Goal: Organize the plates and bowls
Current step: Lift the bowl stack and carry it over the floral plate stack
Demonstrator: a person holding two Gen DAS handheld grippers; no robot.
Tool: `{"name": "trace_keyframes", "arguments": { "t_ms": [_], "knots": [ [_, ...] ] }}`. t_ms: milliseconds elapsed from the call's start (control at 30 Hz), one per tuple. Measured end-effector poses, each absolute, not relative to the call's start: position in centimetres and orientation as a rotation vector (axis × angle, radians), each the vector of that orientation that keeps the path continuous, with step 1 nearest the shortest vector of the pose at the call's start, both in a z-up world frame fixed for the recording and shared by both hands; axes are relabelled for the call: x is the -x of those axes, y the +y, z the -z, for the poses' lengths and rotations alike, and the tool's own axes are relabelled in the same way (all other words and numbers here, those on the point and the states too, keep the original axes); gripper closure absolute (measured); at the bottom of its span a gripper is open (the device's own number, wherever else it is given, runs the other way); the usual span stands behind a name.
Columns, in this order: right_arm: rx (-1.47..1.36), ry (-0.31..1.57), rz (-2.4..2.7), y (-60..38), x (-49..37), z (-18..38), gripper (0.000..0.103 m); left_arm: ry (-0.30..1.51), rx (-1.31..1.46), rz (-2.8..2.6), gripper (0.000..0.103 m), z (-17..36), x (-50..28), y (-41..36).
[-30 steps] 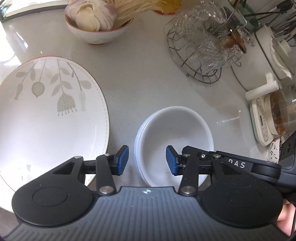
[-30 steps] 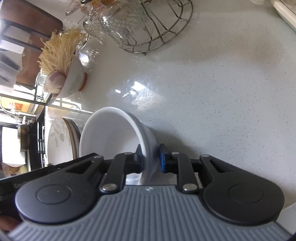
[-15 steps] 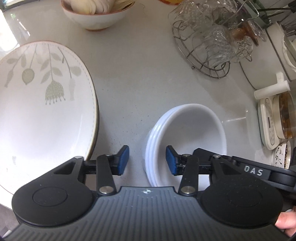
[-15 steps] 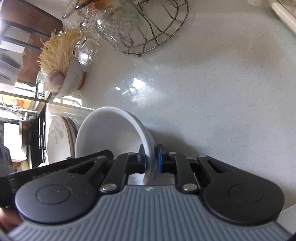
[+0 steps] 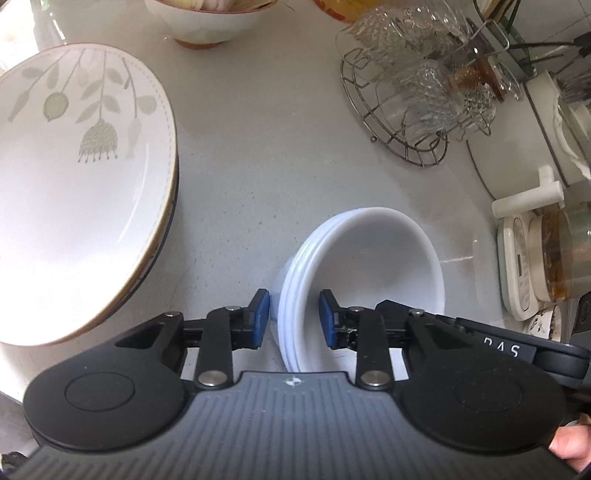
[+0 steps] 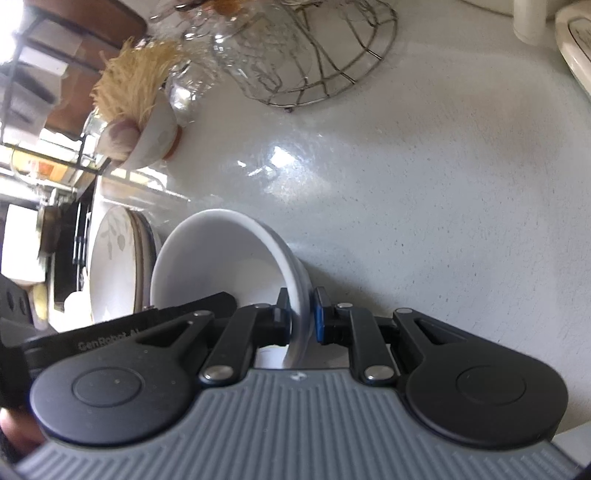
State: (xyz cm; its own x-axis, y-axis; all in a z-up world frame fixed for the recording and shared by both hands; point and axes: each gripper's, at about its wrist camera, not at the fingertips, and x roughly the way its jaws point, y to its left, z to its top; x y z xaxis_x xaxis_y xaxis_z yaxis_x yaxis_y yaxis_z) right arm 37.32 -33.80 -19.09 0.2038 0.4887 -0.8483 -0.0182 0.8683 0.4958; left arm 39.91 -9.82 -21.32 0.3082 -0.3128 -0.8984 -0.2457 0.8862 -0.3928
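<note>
- Left hand-held gripper (image 5: 291, 317): jaws narrow, straddling the left rim of the bowls (image 5: 369, 266). They've just been closing w/ the rim between them. Outer pad sits at the stack's outside wall, inner pad inside the top bowl w/ a small gap to the wall; not clamped yet.
- Right hand-held gripper (image 6: 301, 317): nearly closed, pinching the bowls' (image 6: 229, 258) right rim, one pad inside, one outside.
- Bowls: white, nested stack, several rims showing. Stack sits on the grey speckled surface (image 5: 258, 129), right at both grippers' tips.
- Plates (image 5: 74, 184): stacked, top one has a leaf print, on the surface left of the left gripper, apart from the bowls. Also seen in right view (image 6: 114, 266), beyond the bowls.
- Small bowl (image 5: 210, 22) w/ garlic and dry noodles: far ahead of the left gripper.
- Wire basket (image 5: 406, 110) of glassware: ahead and to the right, well apart from the bowls.
- Scale w/ a jar (image 5: 554, 254): far right of the left gripper.
- Fingertip (image 5: 569, 443) of the person visible at the lower right edge of the left view.
</note>
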Motion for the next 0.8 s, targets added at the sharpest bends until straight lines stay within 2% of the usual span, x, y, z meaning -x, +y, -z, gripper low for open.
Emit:
{"name": "trace_keyframes", "arguments": {
  "t_ms": [200, 800],
  "knots": [
    [-0.405, 1.326, -0.366, -33.0, -37.3, 18.3, 0.088, 1.266, 0.520, 0.046, 0.071, 20.5, -38.9, -9.1],
    [-0.339, 1.198, -0.410, -28.4, -37.2, 10.6, 0.086, 1.179, 0.525, 0.134, 0.070, 13.0, -37.8, -4.1]
  ]
}}
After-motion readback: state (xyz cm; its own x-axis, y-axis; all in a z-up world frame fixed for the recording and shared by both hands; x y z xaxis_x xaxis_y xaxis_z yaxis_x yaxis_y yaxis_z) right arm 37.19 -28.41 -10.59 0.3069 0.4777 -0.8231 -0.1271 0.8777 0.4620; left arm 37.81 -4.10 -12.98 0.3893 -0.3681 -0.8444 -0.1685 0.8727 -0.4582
